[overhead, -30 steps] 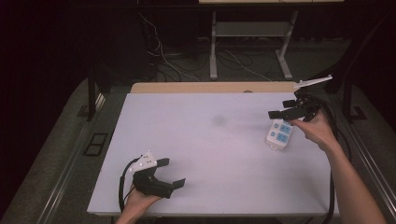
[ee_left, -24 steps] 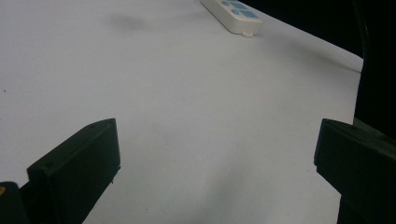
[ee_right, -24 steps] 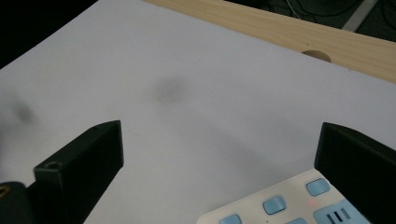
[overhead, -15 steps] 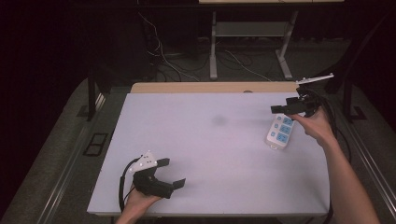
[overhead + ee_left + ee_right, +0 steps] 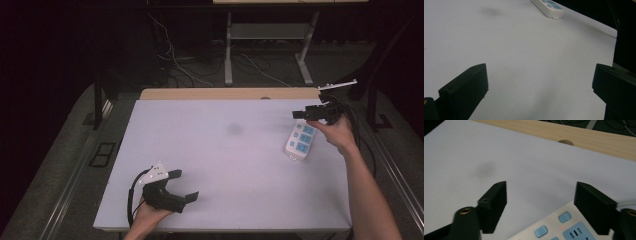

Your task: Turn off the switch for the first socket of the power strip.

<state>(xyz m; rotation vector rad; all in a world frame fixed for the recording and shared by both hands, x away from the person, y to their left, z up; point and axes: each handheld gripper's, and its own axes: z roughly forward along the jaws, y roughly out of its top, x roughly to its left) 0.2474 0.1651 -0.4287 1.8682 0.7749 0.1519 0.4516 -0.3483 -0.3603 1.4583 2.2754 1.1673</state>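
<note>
A white power strip [image 5: 299, 140] with blue sockets lies on the right side of the white table [image 5: 225, 160]. My right gripper [image 5: 300, 115] hovers low over the strip's far end. In the right gripper view the jaws [image 5: 541, 189] stand apart, and the strip [image 5: 554, 228], with a small red light, lies below them, nearer the right jaw. These jaws have just been closing, and neither pad presses on anything. My left gripper [image 5: 186, 185] rests at the near left corner, open and empty [image 5: 540, 72]. From it the power strip [image 5: 547, 7] lies far off.
A wooden strip [image 5: 225, 93] with a round hole [image 5: 565, 142] borders the table's far edge. A faint dark smudge [image 5: 233, 130] marks the table's middle. Behind the table, a metal desk frame [image 5: 230, 55] and loose cables stand on the floor.
The right gripper has shifted slightly toward the far end of the power strip and sunk a little. The left gripper has stayed put.
</note>
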